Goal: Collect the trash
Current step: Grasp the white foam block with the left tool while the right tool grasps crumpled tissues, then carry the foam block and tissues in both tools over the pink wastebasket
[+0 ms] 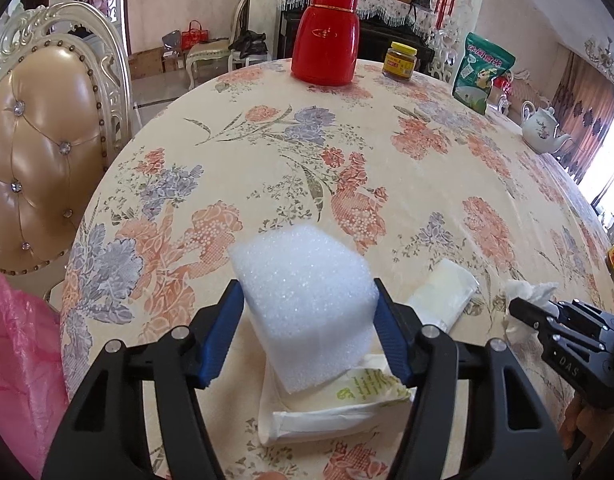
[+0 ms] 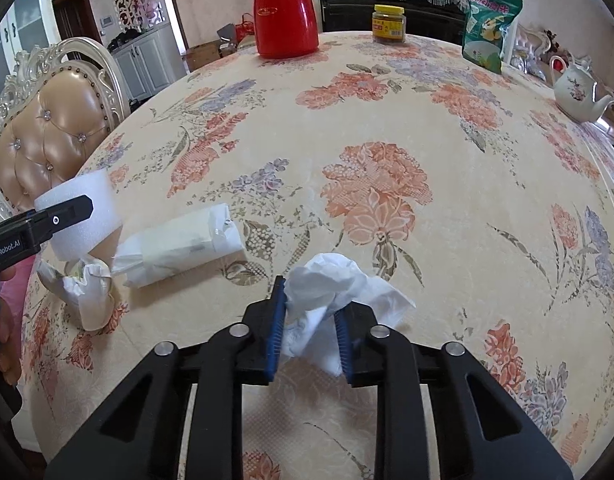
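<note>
On the floral table (image 2: 387, 128) your left gripper (image 1: 307, 320) jaws clamp the foam block (image 1: 303, 292) and your right gripper (image 2: 311, 320) jaws pinch the crumpled tissue (image 2: 339, 284), so lift both toward the pink bag (image 1: 15, 360).

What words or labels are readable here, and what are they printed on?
"GenRobot.AI": side of the left claw.
"DAS": side of the right claw.
Green snack bag: large characters, too blurred to read.
Yellow-lidded jar label: too small.
Red thermos gold emblem: illegible.
Tissue pack print: unreadable.
</note>
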Available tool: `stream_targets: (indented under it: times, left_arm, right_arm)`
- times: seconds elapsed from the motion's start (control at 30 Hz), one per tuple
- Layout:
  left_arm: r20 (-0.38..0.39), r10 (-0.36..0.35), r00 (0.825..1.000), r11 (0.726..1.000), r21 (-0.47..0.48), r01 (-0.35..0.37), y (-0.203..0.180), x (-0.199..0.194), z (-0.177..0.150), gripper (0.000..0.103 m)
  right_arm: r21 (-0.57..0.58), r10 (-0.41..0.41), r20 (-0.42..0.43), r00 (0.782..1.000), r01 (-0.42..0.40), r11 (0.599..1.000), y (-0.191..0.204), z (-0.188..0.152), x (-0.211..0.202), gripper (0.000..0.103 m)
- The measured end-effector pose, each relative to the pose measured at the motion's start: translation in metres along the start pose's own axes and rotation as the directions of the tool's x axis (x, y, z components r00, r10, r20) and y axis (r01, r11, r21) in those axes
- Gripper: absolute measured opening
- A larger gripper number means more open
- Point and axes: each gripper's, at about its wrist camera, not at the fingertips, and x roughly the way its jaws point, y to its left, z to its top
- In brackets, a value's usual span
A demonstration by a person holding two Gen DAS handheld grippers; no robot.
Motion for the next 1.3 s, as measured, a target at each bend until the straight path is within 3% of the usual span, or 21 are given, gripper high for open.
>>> stream_targets:
  times: [0.27,0.9,1.3]
  left_arm:
    - [0.052,-0.011,0.999,1.000,-0.005,0.011,0.008,-0.025,-0.004,0.062]
    - [0.138,-0.007,0.990,1.000,-0.018,0.009,0.027,-0.075,-0.018,0.062]
    - [0.188,0.016,0.982,0.999,-0.036,-0.010,0.050,-0.118,-0.033,0.062]
  right_arm:
    - [-0.005,0.027,0.032,0.999,-0.027,1.000,0.003,0.001,-0.013,0.019]
    - [-0.033,0.003,0.152,0.988,0.002,0.999,0.023,0.007,-0.051,0.019]
    - [-0.080,0.061,0.236,0.970,-0.044,0.996,0.055,0.010,-0.086,0.019]
